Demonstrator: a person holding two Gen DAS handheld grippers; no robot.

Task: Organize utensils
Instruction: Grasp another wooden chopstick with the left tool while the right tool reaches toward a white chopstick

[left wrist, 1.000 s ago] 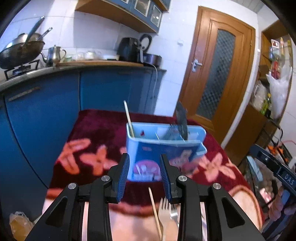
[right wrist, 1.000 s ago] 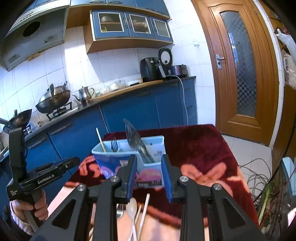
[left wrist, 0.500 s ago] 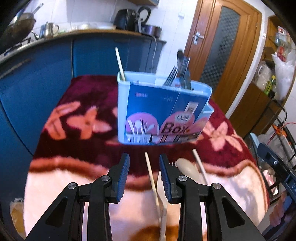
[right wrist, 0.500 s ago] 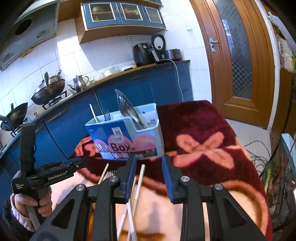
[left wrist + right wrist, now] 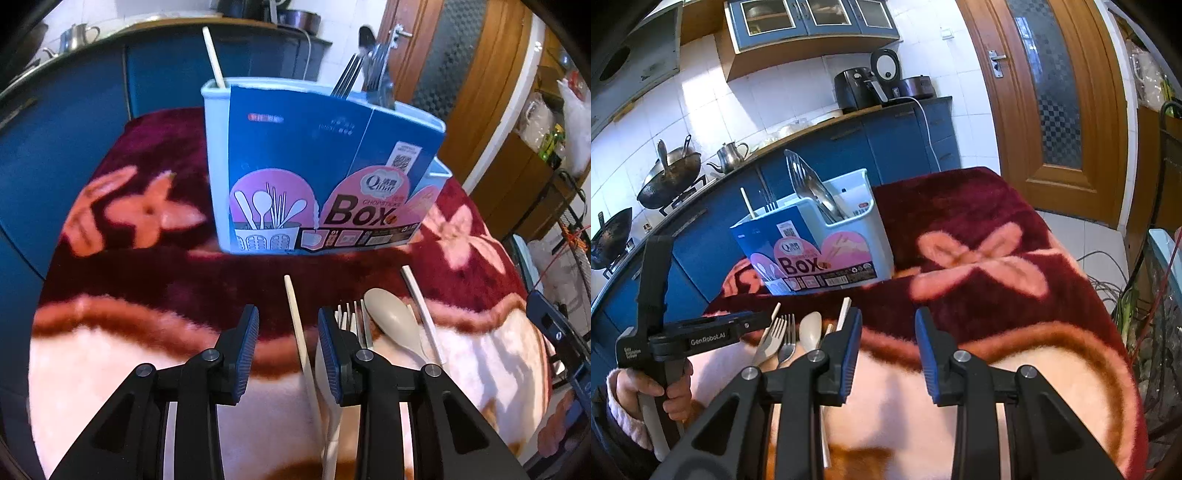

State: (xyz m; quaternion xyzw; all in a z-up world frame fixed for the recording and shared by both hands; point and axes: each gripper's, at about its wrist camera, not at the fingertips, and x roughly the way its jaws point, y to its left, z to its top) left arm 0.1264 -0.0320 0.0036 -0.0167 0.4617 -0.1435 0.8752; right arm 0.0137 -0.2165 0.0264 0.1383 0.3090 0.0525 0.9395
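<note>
Finding the utensil box [image 5: 314, 177] standing upright on the blanket [image 5: 147, 280], at twelve o'clock from the left gripper [image 5: 286, 343] and at eleven o'clock from the right gripper [image 5: 888, 350]. Noting a pale blue plastic body wrapped in a blue and pink printed sleeve reading "Box".

Seeing a single pale chopstick [image 5: 214, 55] leaning out of the box's eleven o'clock corner in the left wrist view. Seeing metal cutlery [image 5: 373, 70] bunched at the one o'clock end, with fork tines and a spoon bowl poking above the rim. In the right wrist view, making out fork tines [image 5: 771, 205] near the middle and broad metal spoons [image 5: 809, 188] tilting out of the end compartment. Not telling exactly where the inner dividers run.

Finding loose utensils lying on the blanket in front of the box, apart from it:
- a loose chopstick [image 5: 295, 325] running toward twelve o'clock, showing in the gap between the left jaws but lying below them
- a fork [image 5: 347, 314] just beside the right-hand jaw
- a beige spoon [image 5: 391, 321] at two o'clock
- a second chopstick [image 5: 421, 314] touching that spoon's far side

Holding both tools with jaws parted, pads gripping nothing; only blanket showing between the right jaws.

Catching a hand [image 5: 665, 395] in a pink cuff clasping the left tool's handle at eight o'clock in the right wrist view. Further out, glimpsing blue cabinets [image 5: 894, 136], woks on the stove [image 5: 668, 181], a kettle [image 5: 729, 155] and a wooden door [image 5: 1052, 92].
</note>
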